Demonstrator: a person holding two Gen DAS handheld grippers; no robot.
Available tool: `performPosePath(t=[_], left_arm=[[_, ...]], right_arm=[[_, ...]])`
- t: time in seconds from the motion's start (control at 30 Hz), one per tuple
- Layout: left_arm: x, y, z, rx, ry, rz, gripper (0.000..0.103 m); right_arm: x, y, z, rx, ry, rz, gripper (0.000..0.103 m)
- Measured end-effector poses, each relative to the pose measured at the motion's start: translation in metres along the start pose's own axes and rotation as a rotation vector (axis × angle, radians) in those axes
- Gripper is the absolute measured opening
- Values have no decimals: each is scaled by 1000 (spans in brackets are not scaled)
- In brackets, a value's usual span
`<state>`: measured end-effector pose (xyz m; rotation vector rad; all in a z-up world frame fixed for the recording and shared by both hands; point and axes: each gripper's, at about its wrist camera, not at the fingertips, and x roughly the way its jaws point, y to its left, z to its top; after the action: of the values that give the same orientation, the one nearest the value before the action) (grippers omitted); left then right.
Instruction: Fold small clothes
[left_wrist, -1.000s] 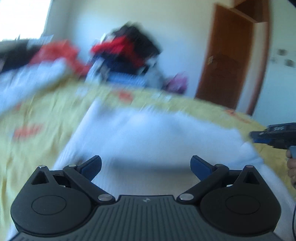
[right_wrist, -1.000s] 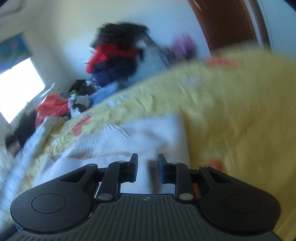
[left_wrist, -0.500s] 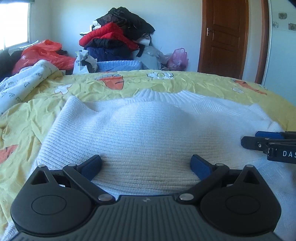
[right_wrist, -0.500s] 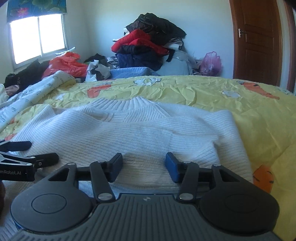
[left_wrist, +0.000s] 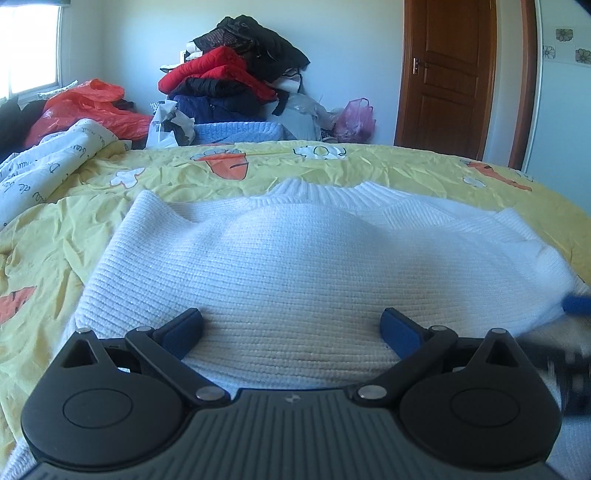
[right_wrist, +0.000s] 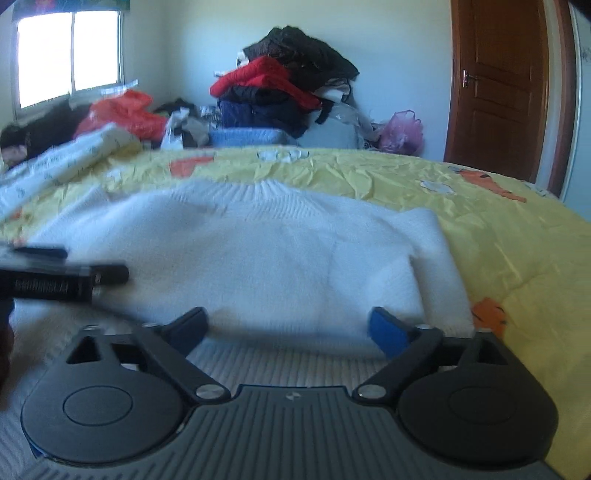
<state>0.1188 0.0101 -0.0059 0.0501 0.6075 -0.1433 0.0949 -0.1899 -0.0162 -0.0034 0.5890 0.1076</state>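
Yellow bedding (left_wrist: 258, 173) is carrying a white sweater (left_wrist: 295, 258), lying spread flat with its collar pointing away. Both the left gripper (left_wrist: 291, 328) and right gripper (right_wrist: 288, 326) are hovering over its near hem, fingers spread wide and holding nothing. Pinching only the top knit layer risks dragging it into a lopsided fold.

We see bright daylight from window (right_wrist: 70, 55), panes blown out white. Left wrist view sharp; only right tongs (left_wrist: 569, 332) smeared at right edge. Right wrist view soft throughout, white sweater (right_wrist: 266, 258) texture lost, left tongs (right_wrist: 62, 277) motion-blurred. Fisheye bends door (right_wrist: 506, 85) and bed (left_wrist: 369, 166) horizon. Soft shadow under near tongs.
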Motion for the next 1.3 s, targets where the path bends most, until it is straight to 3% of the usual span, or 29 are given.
performPosePath(t=[0.17,0.3,0.57,0.63,0.8,1.03,1.3], left_arm=[[-1,-1,0,1,-1,2,103],[-2,-1,-1,2,-1,5,103],[-36,-13,-15,-11,24,100,103],[-41,-10,-27,-33,105,88,103],[-58,-4,-41,-51,86,57,103],[-55,-10,-41,-32,89,82,103],[-62,-9,-45,-21,122,83,103]], right_arm=[[-17,1,-11,-32,49,2,101],[-21,-10,-24,40,69,14,101],[-19,-6,-25,23,81,3,102],[-19,-6,-25,21,82,2,102],[-19,-6,-24,12,83,-4,102],[-33,-1,-32,15,82,-48,102],[-34,-3,-34,26,83,-38,102]])
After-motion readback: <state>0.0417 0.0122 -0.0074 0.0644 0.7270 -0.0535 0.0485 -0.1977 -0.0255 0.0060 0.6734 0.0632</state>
